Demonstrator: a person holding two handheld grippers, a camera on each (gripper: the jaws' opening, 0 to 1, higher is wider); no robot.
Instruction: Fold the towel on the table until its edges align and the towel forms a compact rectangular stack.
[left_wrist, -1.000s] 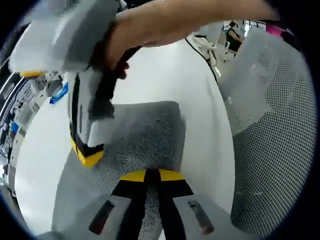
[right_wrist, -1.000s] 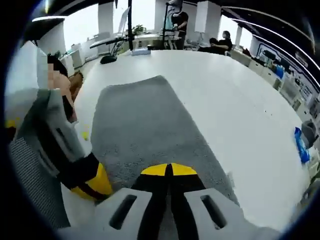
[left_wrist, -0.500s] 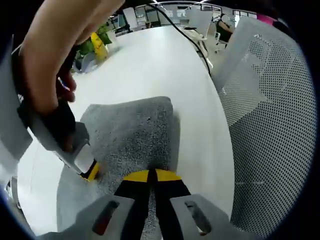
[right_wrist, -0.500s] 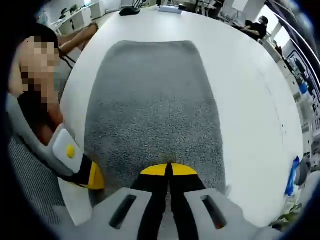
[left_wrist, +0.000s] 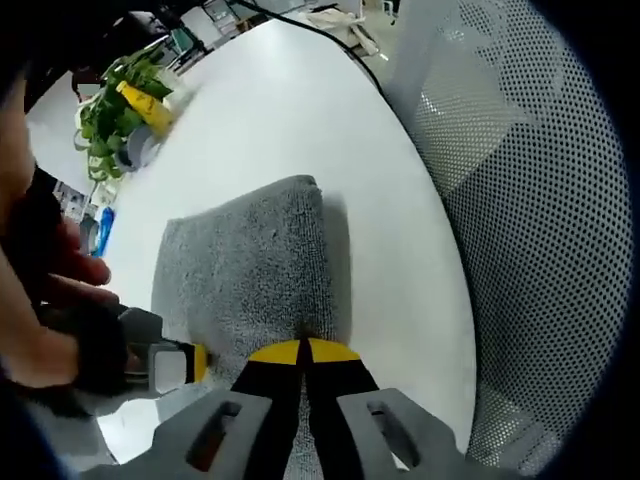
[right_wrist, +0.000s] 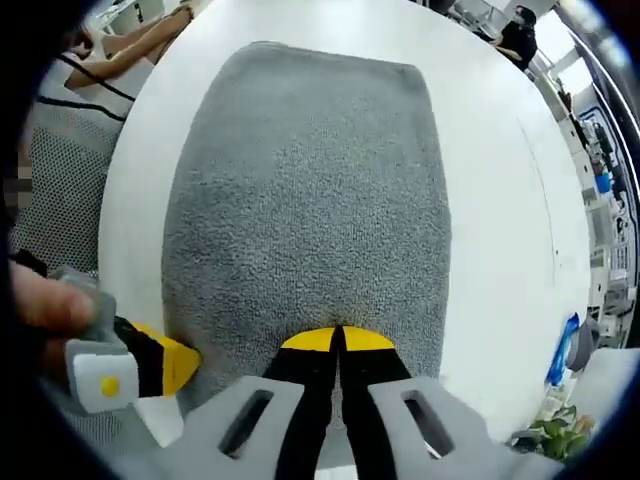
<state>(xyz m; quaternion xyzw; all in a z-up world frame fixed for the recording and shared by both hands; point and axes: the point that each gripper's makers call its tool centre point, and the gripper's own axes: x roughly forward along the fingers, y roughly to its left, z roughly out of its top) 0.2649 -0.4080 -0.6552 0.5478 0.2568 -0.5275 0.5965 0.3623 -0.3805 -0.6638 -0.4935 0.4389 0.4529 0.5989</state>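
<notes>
A grey towel lies folded on the white table, a long flat rectangle in the right gripper view. My left gripper is shut, its yellow tips pinching the towel's near edge at its right corner. My right gripper is shut too, tips on the near edge of the towel. Each view has the other gripper at its lower left, held by a hand and touching the same near edge: the right gripper and the left gripper.
A mesh chair back stands close along the table's right edge. A potted plant with a yellow bottle and a black cable sit at the far side. A blue object lies right of the towel. A person's arm rests far left.
Both cameras have tipped to look more steeply down on the towel. The two grippers have come down to the towel's near edge, still shut, and the towel lies flat.
</notes>
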